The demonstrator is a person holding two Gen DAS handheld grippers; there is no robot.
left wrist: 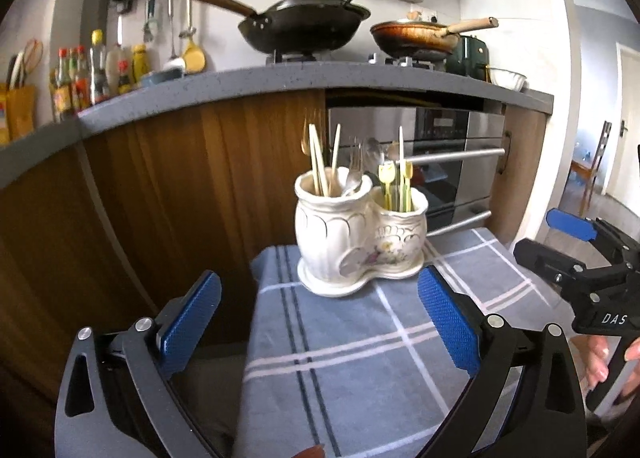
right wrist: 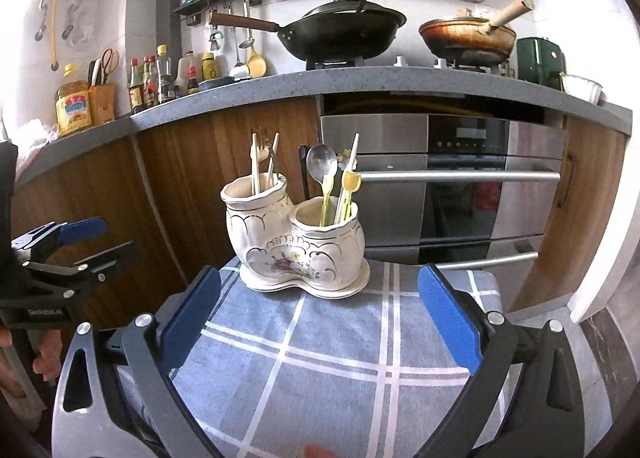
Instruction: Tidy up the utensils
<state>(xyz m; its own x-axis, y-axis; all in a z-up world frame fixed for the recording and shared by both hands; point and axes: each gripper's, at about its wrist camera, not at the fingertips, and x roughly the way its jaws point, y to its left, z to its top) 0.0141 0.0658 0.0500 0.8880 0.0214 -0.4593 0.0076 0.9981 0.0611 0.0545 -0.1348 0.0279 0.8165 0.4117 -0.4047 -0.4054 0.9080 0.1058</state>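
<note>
Behind everything, at twelve o'clock, runs the grey countertop [right wrist: 360, 80] with a black wok [right wrist: 344, 32] and a brown frying pan [right wrist: 468, 38] on the burners, and under it the steel oven [right wrist: 460, 186] set among wooden cabinet fronts. Nearer to us lies the blue checked cloth [right wrist: 340, 358], filling the lower middle of both views. On its far end, at twelve o'clock from our right gripper [right wrist: 320, 318], stands the white ceramic utensil holder [right wrist: 296, 234], two joined pots on one base, upright. Its left pot holds chopsticks [right wrist: 256, 166] and a gold fork [right wrist: 262, 148]; its right pot holds a steel spoon [right wrist: 322, 162] and small yellow-green utensils [right wrist: 348, 194]. We hold our right gripper with the blue pads spread wide, nothing between them but cloth, well short of the holder. Our left gripper [left wrist: 320, 322] stands just as wide apart and empty, with the holder at about one o'clock. Each tool shows at the edge of the other's view, at three o'clock from the left camera and nine o'clock from the right, with fingers wrapped on the handle.
</note>
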